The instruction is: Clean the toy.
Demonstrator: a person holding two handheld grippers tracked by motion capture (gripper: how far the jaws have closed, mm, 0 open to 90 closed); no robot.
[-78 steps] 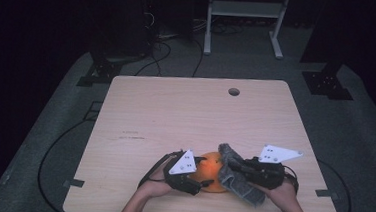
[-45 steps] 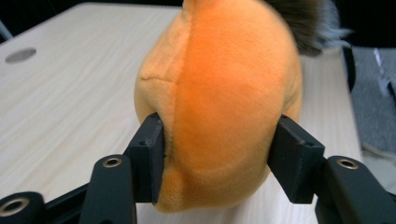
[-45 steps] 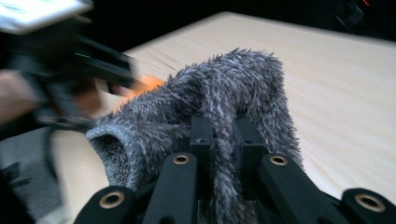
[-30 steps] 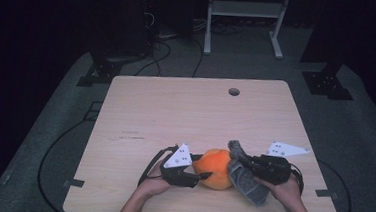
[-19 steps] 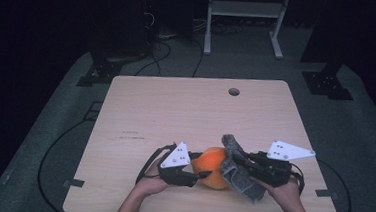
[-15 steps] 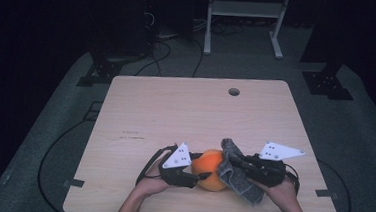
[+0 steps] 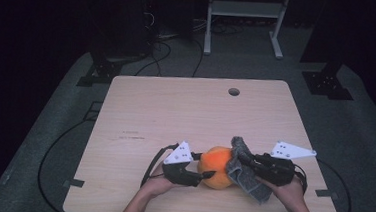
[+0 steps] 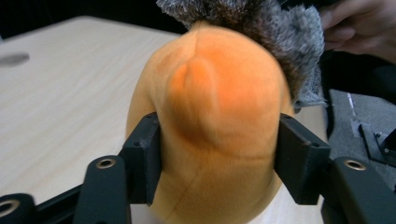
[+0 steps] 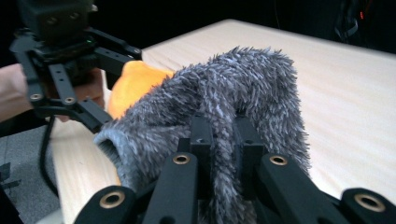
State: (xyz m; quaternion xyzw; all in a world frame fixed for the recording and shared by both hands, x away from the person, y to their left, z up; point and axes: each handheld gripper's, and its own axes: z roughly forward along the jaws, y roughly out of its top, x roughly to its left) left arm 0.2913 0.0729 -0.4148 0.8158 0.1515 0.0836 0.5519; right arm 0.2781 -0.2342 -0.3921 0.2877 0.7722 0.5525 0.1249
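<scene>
Wooden table (image 7: 175,110), left gripper (image 7: 202,176) just closing around orange plush (image 7: 216,163), right gripper (image 7: 241,160) level, pinching grey furry cloth (image 7: 244,170)

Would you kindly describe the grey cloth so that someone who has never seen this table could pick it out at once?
Start at the pale wooden table and go to its near edge, where the two hands meet. Between them sits a round orange plush toy, clasped by the left gripper. The grey cloth drapes over that toy's right side, pinched in the right gripper; its shaggy, fur-like grey pile sets it apart from the smooth orange toy.
</scene>
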